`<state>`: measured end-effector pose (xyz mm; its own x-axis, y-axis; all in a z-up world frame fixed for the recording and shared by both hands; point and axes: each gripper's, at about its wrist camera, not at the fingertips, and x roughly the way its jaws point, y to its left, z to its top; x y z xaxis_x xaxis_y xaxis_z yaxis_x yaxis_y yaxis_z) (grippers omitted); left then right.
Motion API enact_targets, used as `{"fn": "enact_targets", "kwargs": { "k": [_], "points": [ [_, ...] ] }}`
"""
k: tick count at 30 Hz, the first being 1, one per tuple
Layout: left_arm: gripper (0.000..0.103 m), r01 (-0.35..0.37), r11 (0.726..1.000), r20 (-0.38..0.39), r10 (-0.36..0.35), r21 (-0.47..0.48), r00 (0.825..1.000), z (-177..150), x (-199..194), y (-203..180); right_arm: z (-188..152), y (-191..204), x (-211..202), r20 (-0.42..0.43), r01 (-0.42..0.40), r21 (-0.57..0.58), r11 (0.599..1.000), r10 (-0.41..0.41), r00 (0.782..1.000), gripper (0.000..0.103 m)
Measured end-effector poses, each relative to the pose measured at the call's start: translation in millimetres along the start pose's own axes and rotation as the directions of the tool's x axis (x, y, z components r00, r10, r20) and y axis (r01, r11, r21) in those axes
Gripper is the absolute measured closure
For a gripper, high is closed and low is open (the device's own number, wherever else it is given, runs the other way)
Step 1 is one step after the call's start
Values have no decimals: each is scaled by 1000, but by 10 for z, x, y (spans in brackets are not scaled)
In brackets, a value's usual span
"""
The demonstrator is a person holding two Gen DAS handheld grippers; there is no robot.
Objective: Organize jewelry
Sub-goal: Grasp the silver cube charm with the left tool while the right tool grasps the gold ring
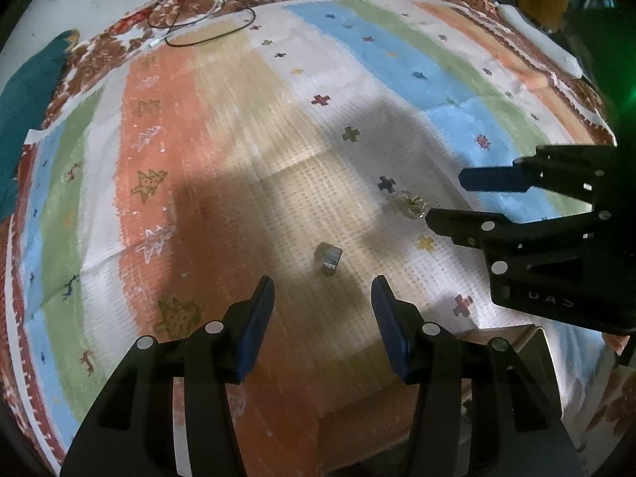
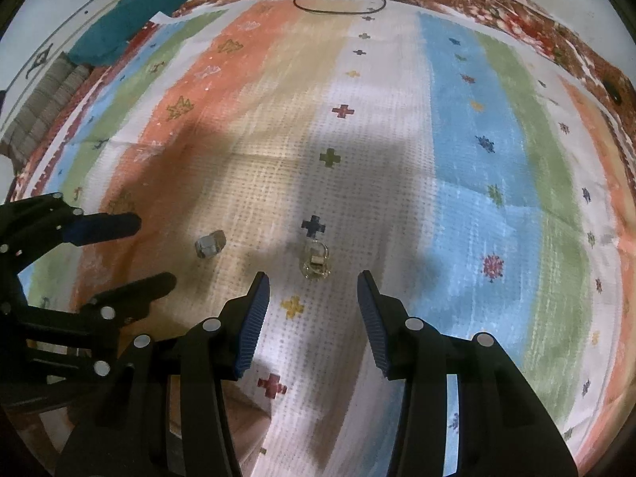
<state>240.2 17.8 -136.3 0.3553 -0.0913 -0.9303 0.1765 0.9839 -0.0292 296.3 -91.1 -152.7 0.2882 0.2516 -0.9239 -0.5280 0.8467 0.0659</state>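
Both the left gripper [image 1: 322, 298] and right gripper [image 2: 314, 293] are hovering with fingers spread and holding nothing. A gold ring [image 2: 315, 263] is lying at the right gripper's 12 o'clock, a small silver ring [image 1: 329, 258] at the left's 12 o'clock, on the striped cloth [image 2: 457, 127].

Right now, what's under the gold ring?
The gold ring lies straight on the striped cloth, on its white band, just short of a navy cross. Nothing else shows beneath it; whatever the cloth covers is hidden.
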Motion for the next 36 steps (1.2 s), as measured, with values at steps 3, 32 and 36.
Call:
{"fn": "enact_targets", "kwargs": {
  "k": [3, 32, 36],
  "points": [
    [52, 1, 1000, -18, 0, 20, 1000, 13, 82, -12, 27, -8, 52, -7, 4, -4, 1000, -4, 1000, 57],
    [83, 47, 996, -75, -41, 72, 996, 218, 480, -37, 133, -54, 412, -65, -6, -5, 1000, 5, 998, 85],
    [95, 50, 996, -80, -44, 72, 996, 211, 498, -38, 145, -53, 421, -69, -4, -11, 1000, 3, 998, 87]
  ]
}}
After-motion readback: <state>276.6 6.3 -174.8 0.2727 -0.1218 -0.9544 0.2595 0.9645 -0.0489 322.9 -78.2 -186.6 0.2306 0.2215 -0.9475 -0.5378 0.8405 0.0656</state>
